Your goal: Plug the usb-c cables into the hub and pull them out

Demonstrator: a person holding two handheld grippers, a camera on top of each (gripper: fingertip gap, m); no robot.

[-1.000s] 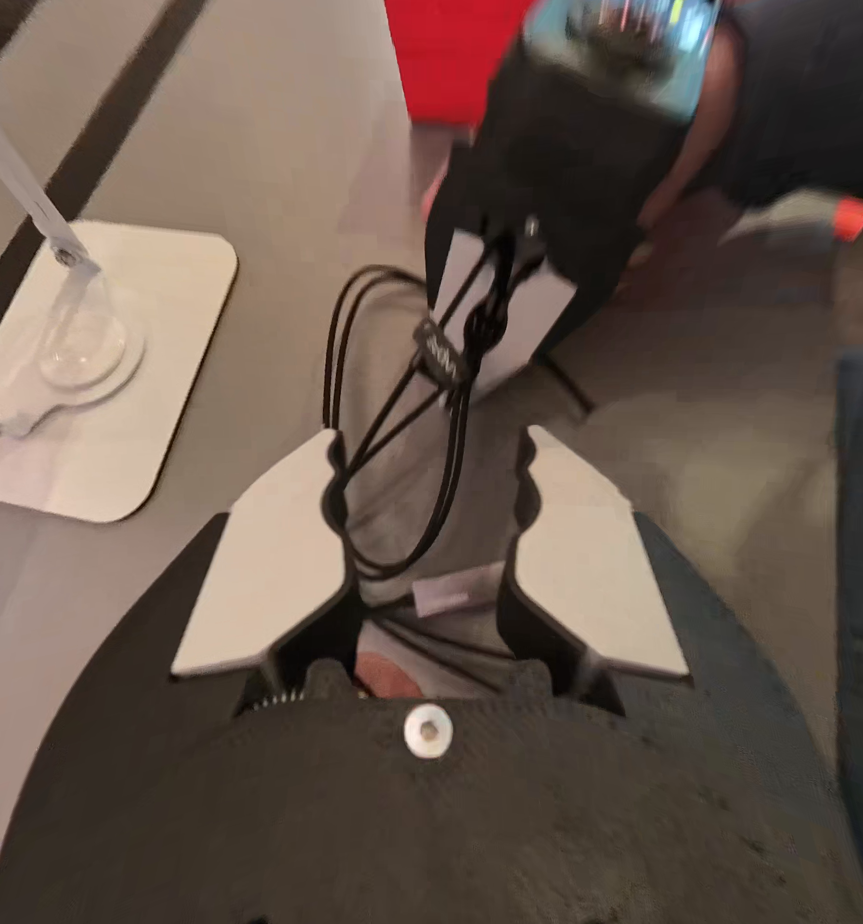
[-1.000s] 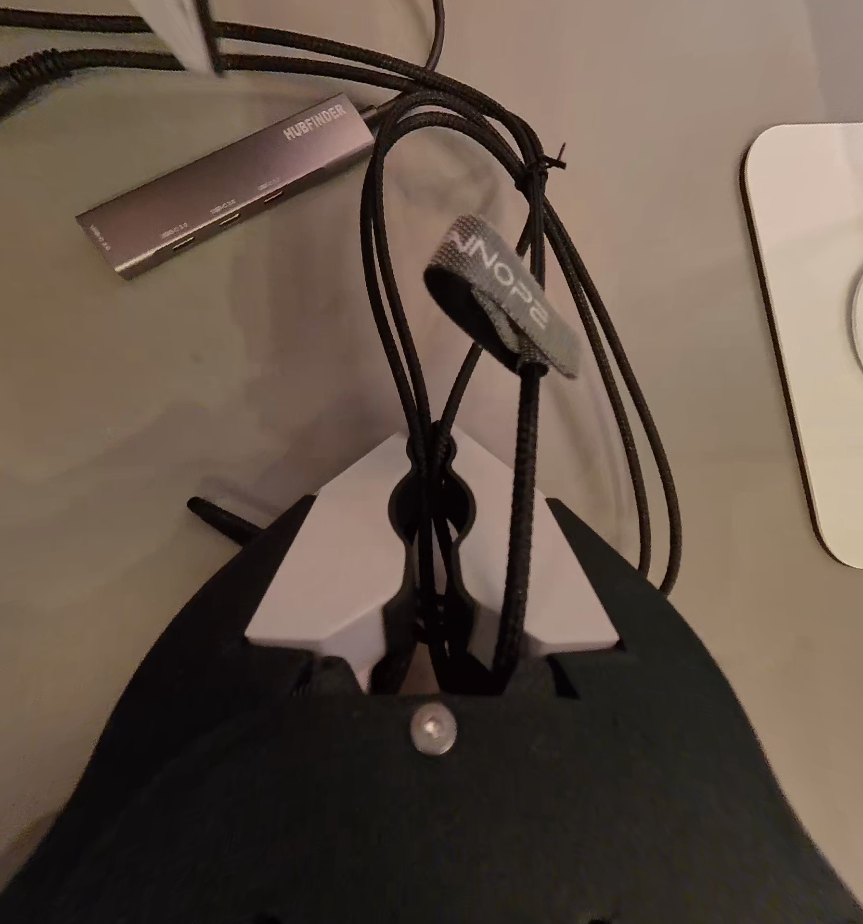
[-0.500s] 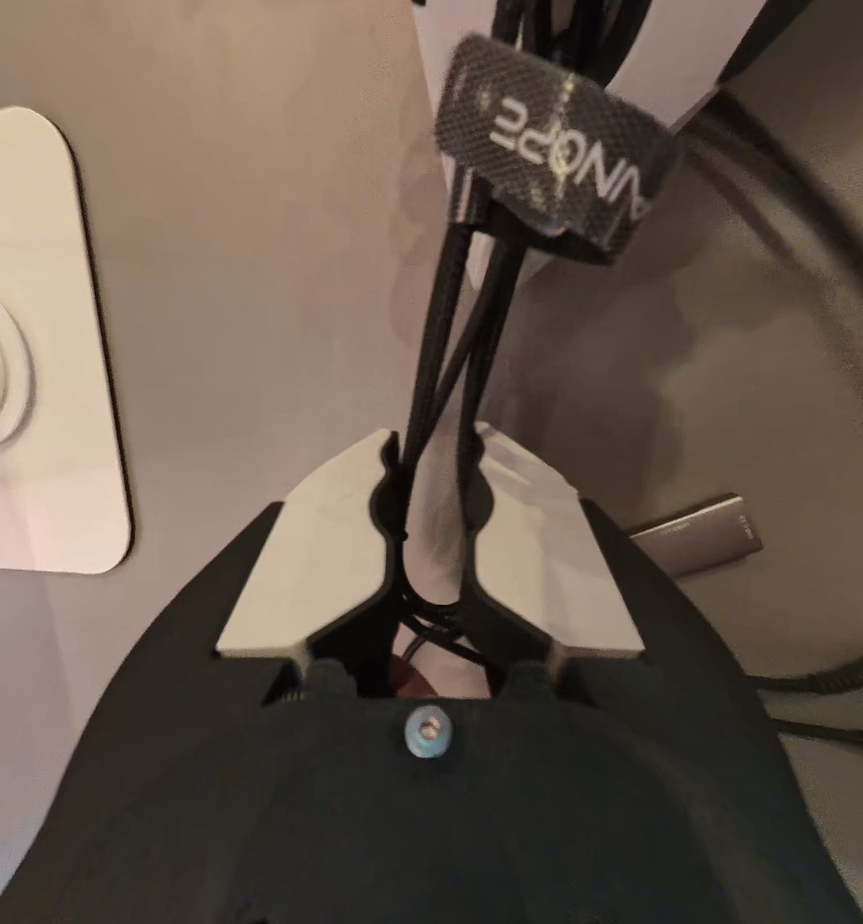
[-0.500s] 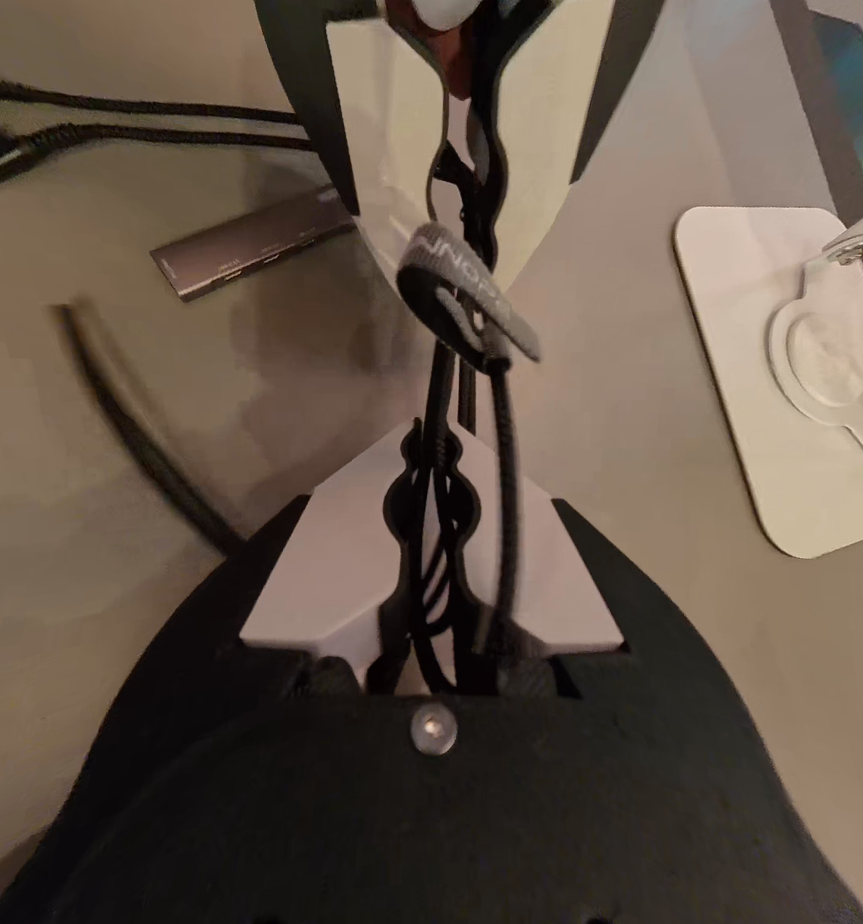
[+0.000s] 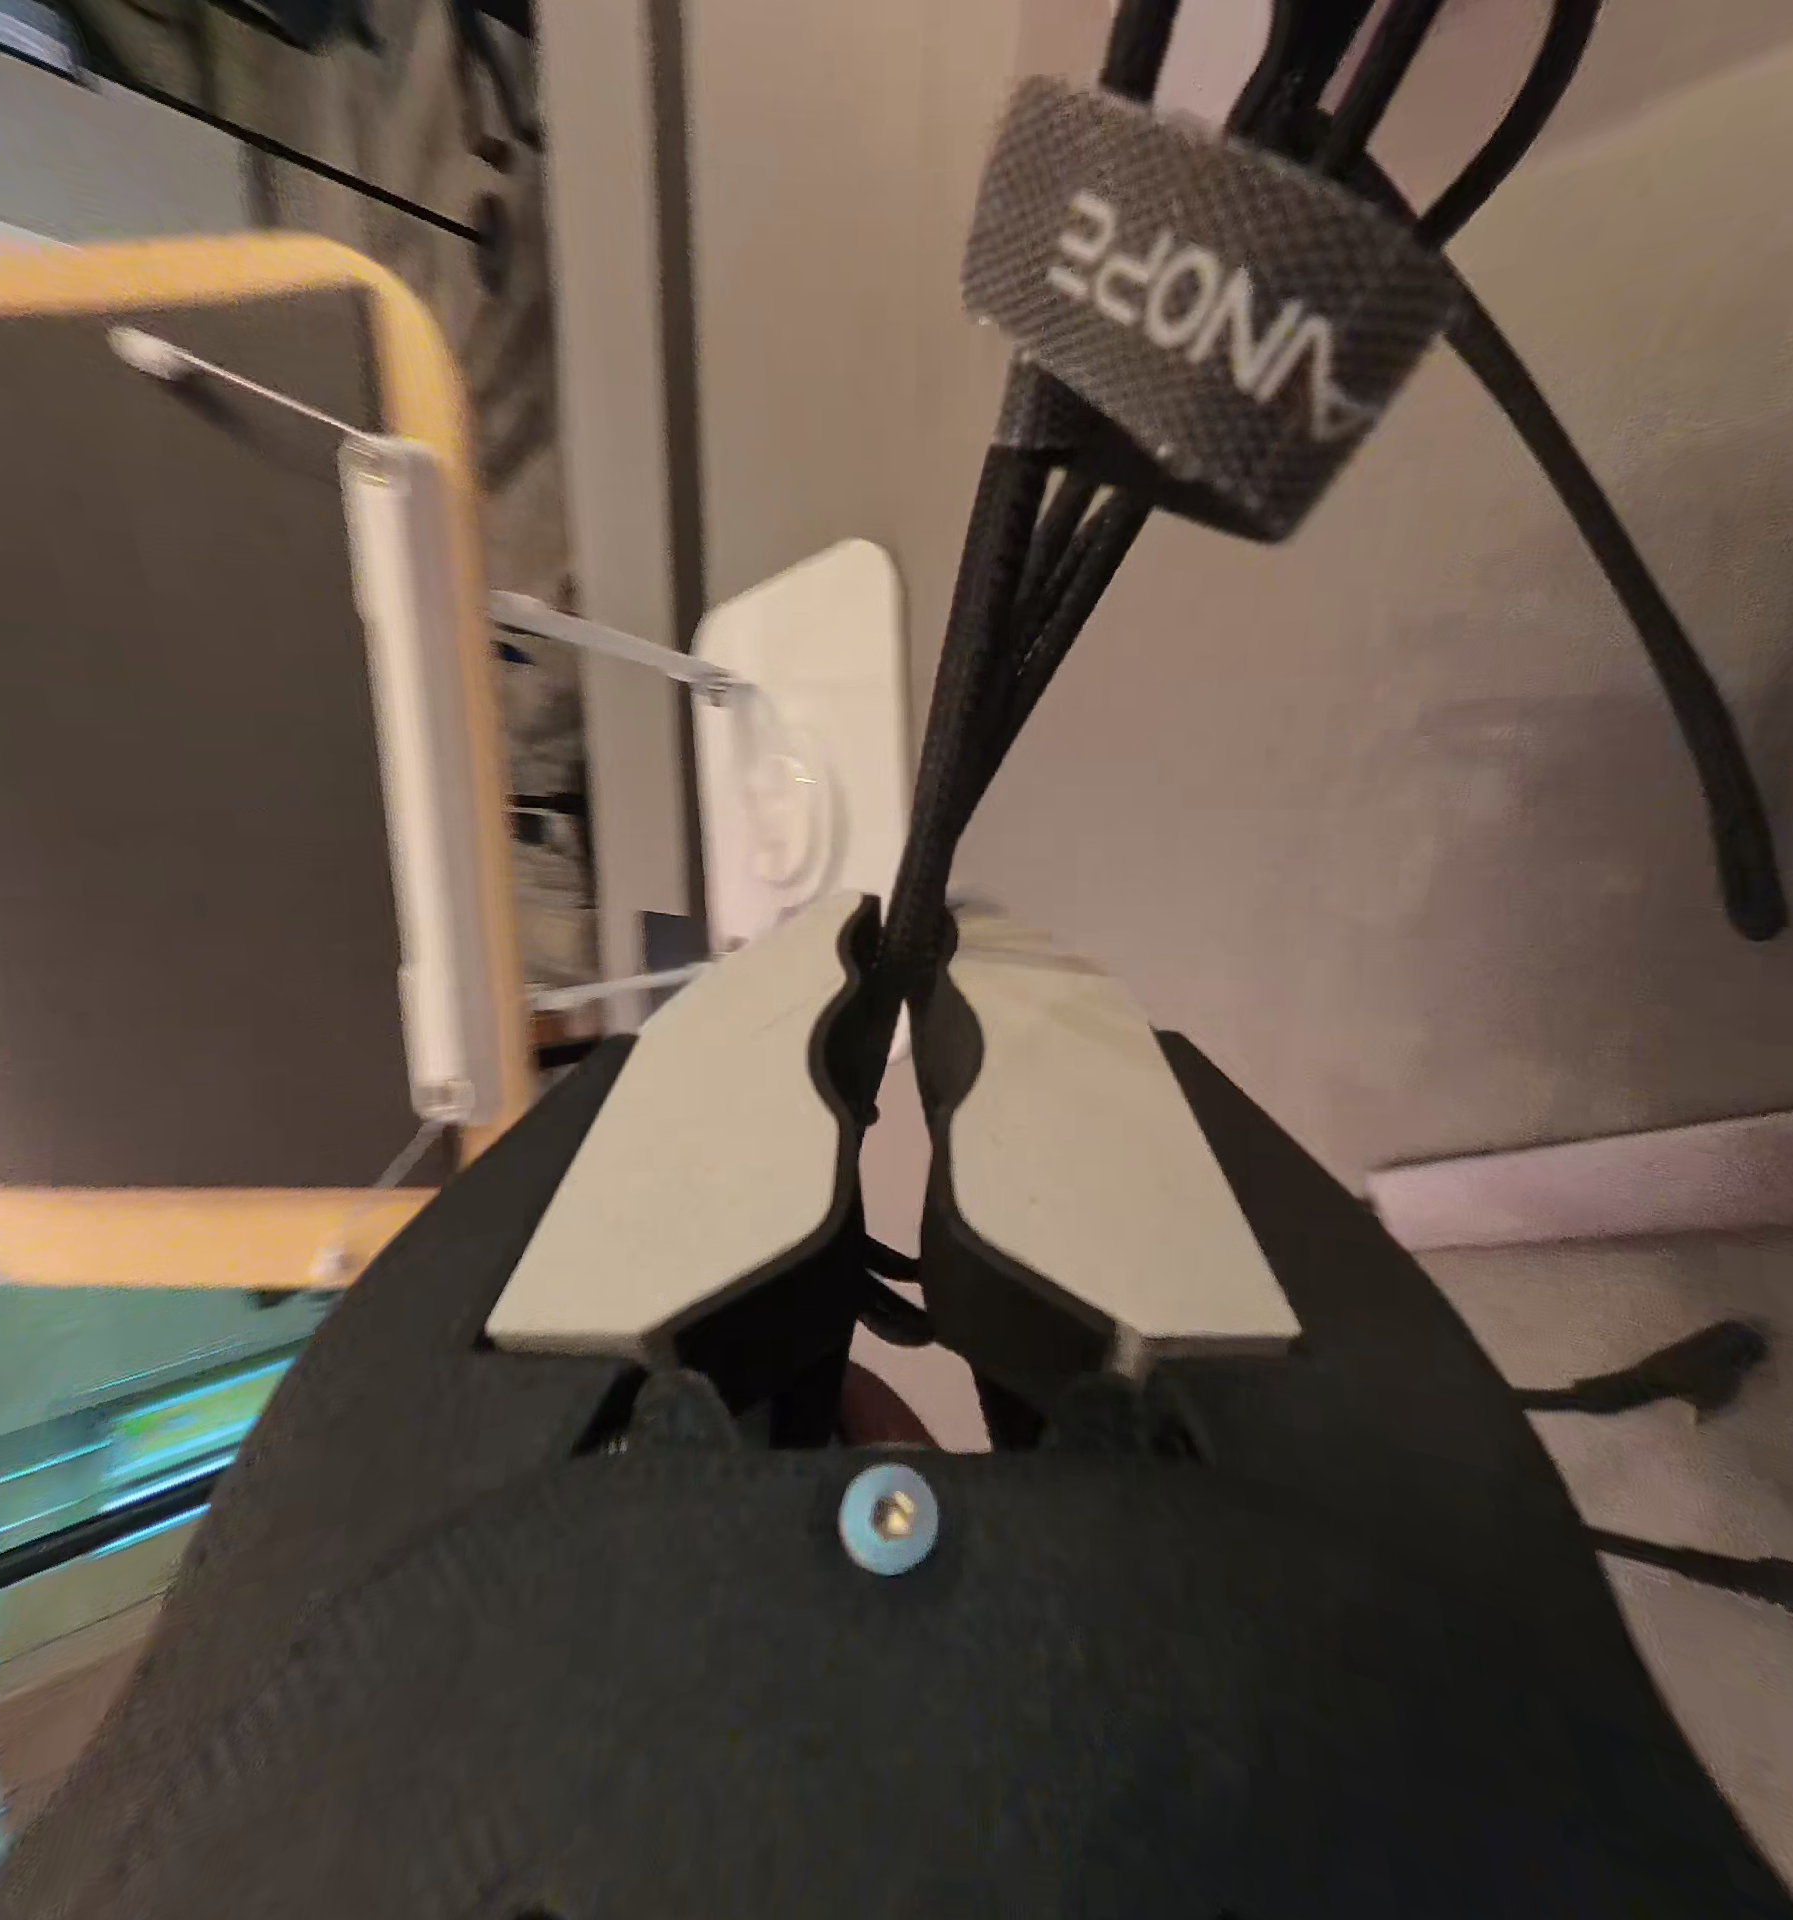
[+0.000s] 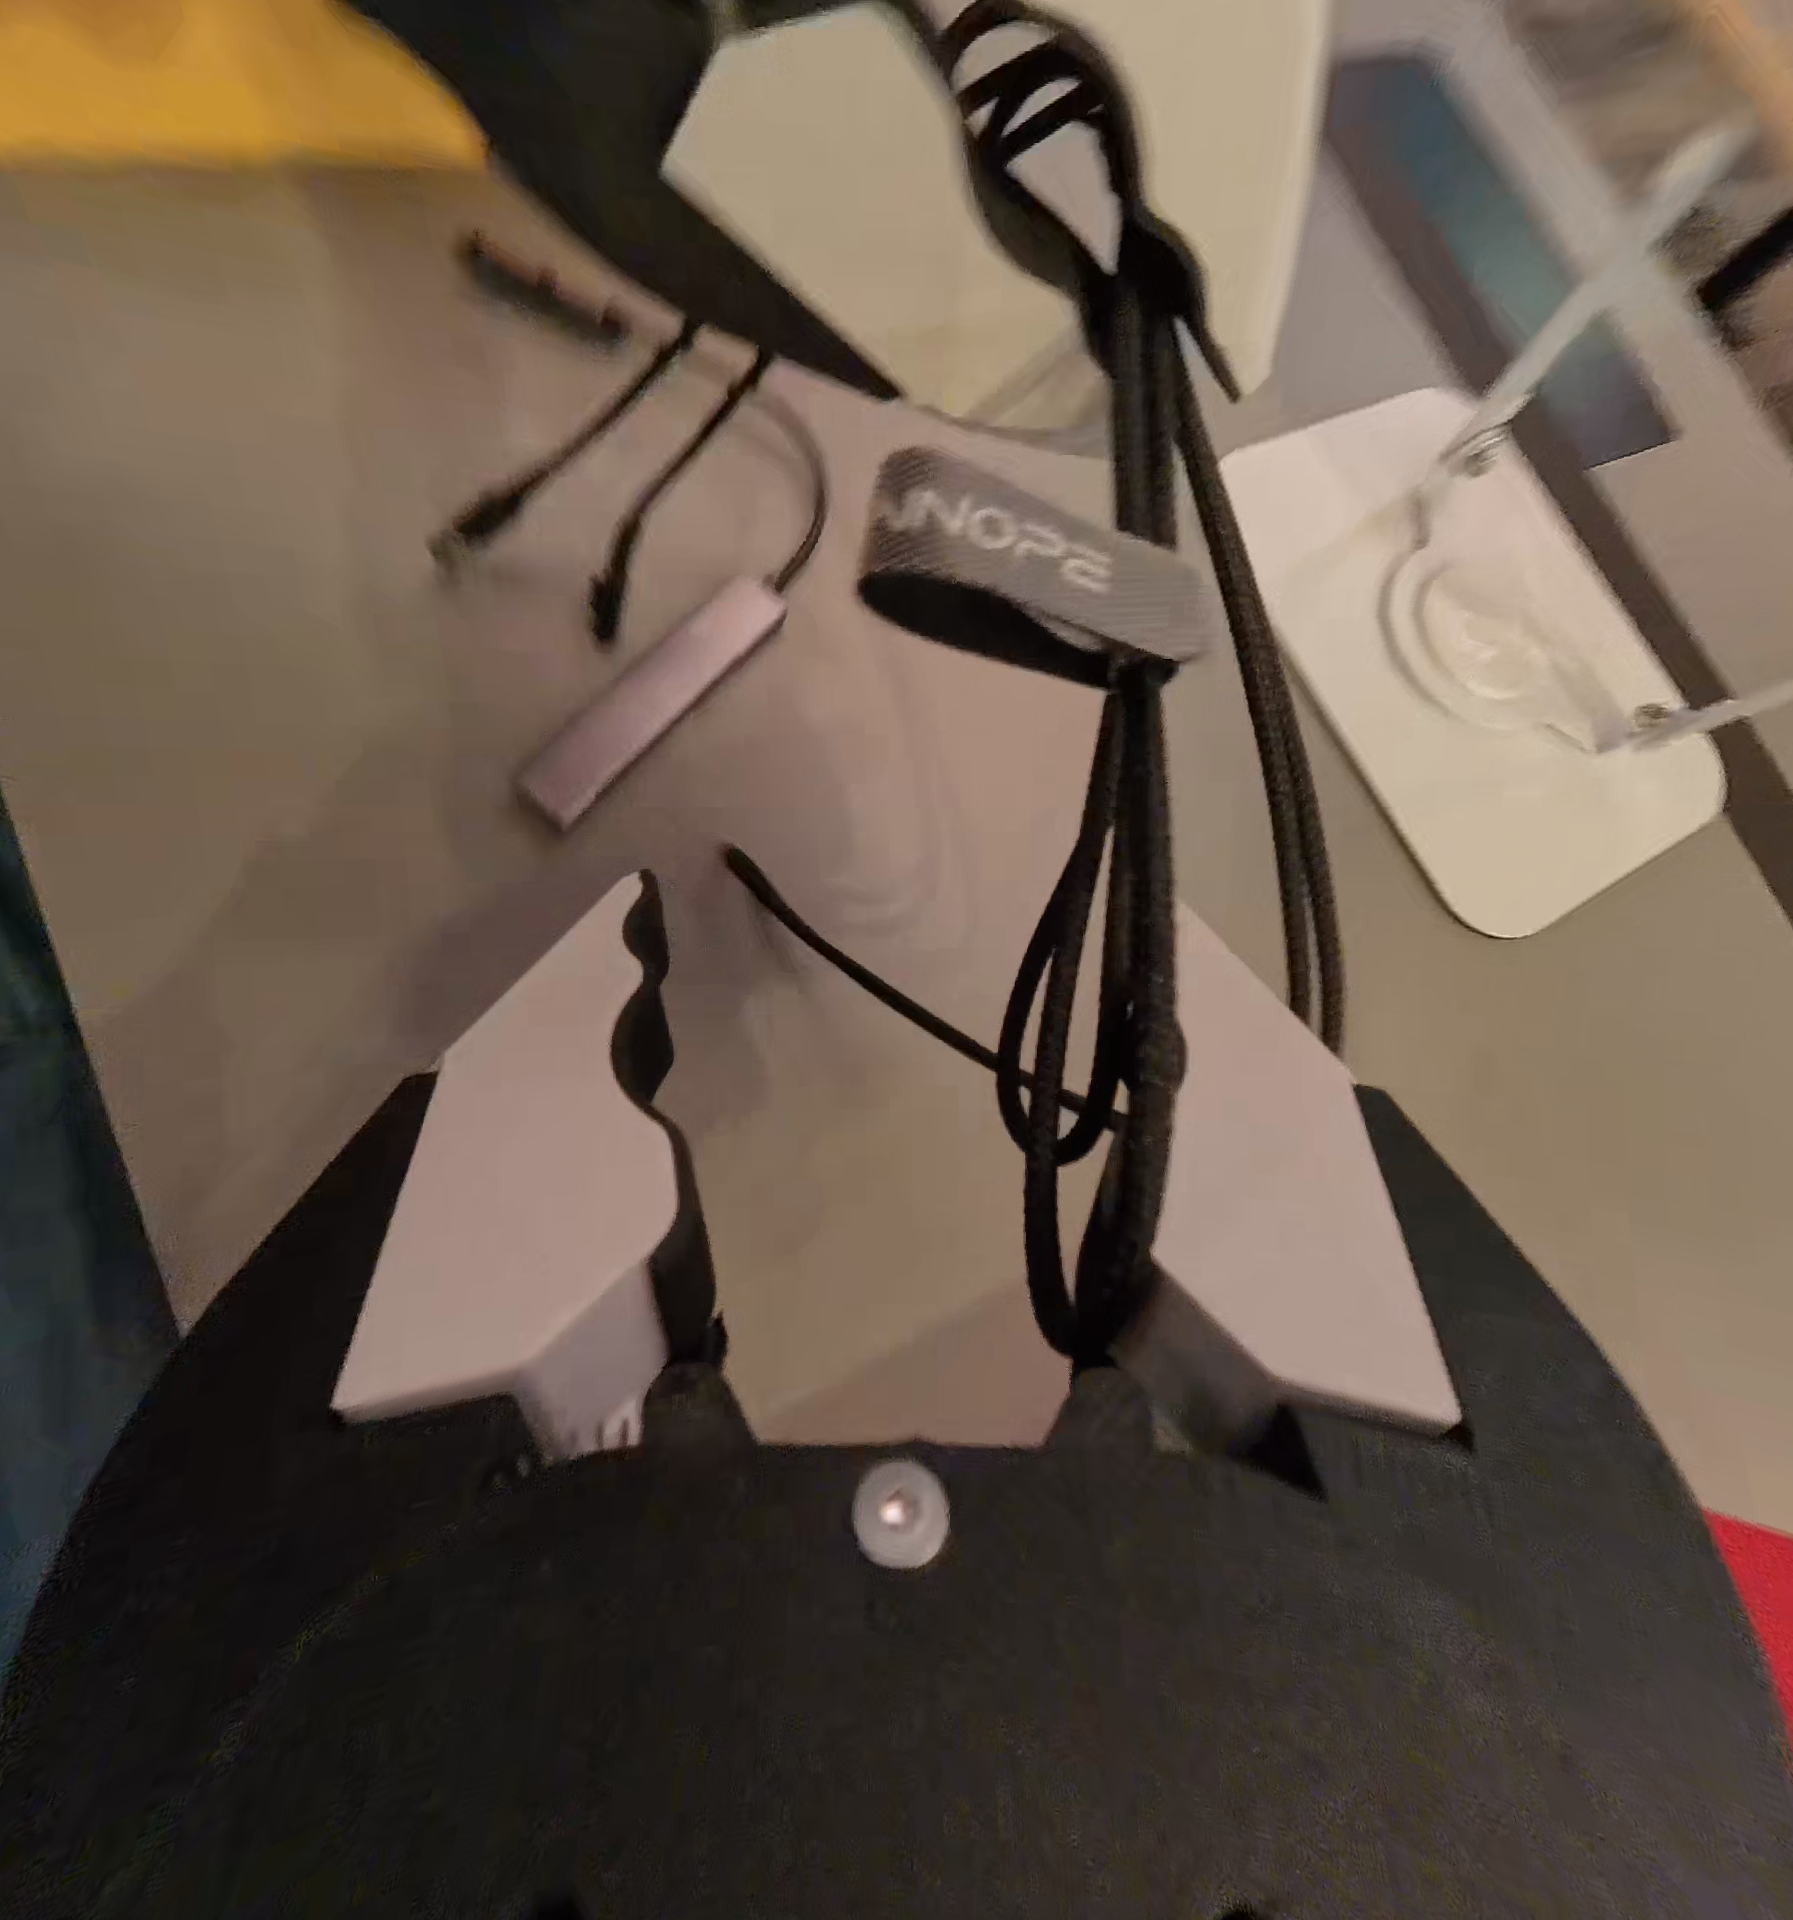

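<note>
Braided black cable bundle (image 5: 985, 727) is clamped in the left gripper (image 5: 897, 935), the right gripper (image 6: 907, 935) spread apart; nothing is plugged yet, so a plug must be freed for the hub (image 6: 653, 707) lying far-left on the table (image 6: 248, 520).

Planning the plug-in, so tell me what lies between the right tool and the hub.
Right wrist view: only bare table and one thin black cable end lie between the open right tool and the hub.
</note>
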